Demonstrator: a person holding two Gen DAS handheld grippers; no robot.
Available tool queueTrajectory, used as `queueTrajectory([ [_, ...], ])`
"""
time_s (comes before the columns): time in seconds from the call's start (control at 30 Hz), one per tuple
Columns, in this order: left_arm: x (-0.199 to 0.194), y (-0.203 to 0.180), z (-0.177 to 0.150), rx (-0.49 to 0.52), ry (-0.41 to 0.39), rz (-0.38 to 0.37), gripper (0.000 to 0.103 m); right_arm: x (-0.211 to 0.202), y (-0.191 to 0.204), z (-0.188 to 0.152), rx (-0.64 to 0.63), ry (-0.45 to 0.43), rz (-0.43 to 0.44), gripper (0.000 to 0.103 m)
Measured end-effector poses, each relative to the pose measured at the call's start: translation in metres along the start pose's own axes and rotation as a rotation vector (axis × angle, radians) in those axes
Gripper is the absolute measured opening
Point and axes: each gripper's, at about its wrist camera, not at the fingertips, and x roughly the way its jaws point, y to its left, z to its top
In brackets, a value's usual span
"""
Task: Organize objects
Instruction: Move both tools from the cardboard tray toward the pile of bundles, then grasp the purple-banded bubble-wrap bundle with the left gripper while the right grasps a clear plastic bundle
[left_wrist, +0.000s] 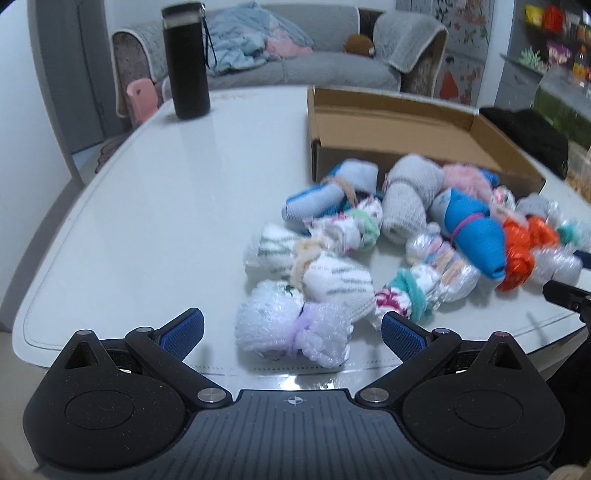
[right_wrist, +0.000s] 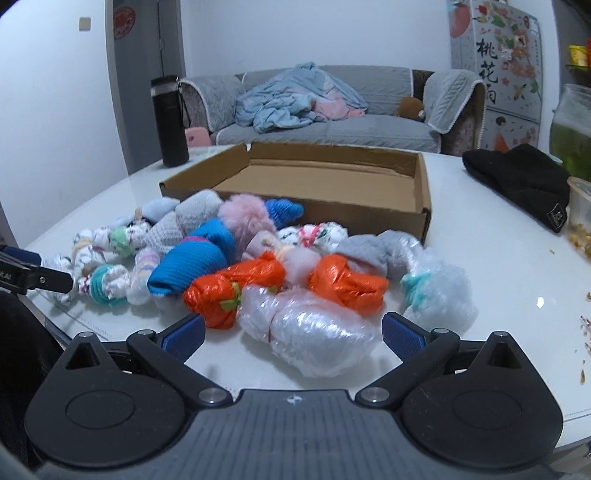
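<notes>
A heap of tied bundles, socks and plastic wraps, lies on the white table (left_wrist: 147, 192) in front of an empty shallow cardboard box (left_wrist: 388, 125) (right_wrist: 332, 177). My left gripper (left_wrist: 291, 332) is open, with a white bubble-wrap bundle (left_wrist: 291, 328) lying between its blue pads. My right gripper (right_wrist: 293, 334) is open too, around a clear plastic bundle (right_wrist: 314, 332) next to an orange bundle (right_wrist: 229, 288). A blue sock roll (left_wrist: 472, 229) (right_wrist: 192, 262) lies mid-heap. The other gripper's tip shows at the right edge (left_wrist: 565, 295) and at the left edge (right_wrist: 33, 277).
A tall black bottle (left_wrist: 186, 61) (right_wrist: 168, 120) stands at the table's far left. A black cloth (right_wrist: 517, 181) and a plastic container (right_wrist: 580, 206) with crumbs nearby sit at the right. The table's front edge runs just beyond my fingers. A grey sofa (right_wrist: 325, 125) stands behind.
</notes>
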Motion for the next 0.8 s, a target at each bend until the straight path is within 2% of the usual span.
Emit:
queueTrajectory([
  [0.13, 0.006, -0.001, -0.001, 0.015, 0.003, 0.007, 0.102, -0.001, 0.009, -0.010, -0.024, 0.000, -0.048, 0.102],
  [0.2, 0.007, 0.000, -0.001, 0.017, -0.011, 0.002, 0.101, 0.003, 0.011, -0.010, -0.026, 0.012, -0.049, 0.098],
  [0.27, 0.011, 0.001, -0.001, 0.014, 0.001, -0.004, 0.094, 0.005, 0.013, -0.011, -0.032, 0.022, -0.056, 0.081],
  [0.3, 0.013, 0.002, -0.001, 0.014, 0.011, -0.016, 0.090, 0.008, 0.014, -0.010, -0.038, 0.029, -0.064, 0.080],
  [0.37, 0.013, 0.003, -0.003, 0.006, 0.005, -0.039, 0.087, 0.007, 0.016, -0.012, -0.049, 0.030, -0.066, 0.073],
  [0.43, 0.009, 0.004, -0.004, 0.003, -0.013, -0.057, 0.077, 0.005, 0.017, -0.013, -0.057, 0.032, -0.065, 0.069],
  [0.5, 0.007, 0.006, -0.005, -0.007, -0.028, -0.079, 0.069, 0.002, 0.019, -0.013, -0.070, 0.023, -0.075, 0.060],
  [0.63, 0.003, 0.010, -0.006, -0.041, -0.041, -0.113, 0.067, -0.001, 0.016, -0.013, -0.060, 0.019, -0.068, 0.054],
  [0.8, -0.009, 0.012, -0.006, -0.024, -0.066, -0.078, 0.067, -0.009, 0.011, -0.012, -0.037, 0.005, -0.060, 0.052],
])
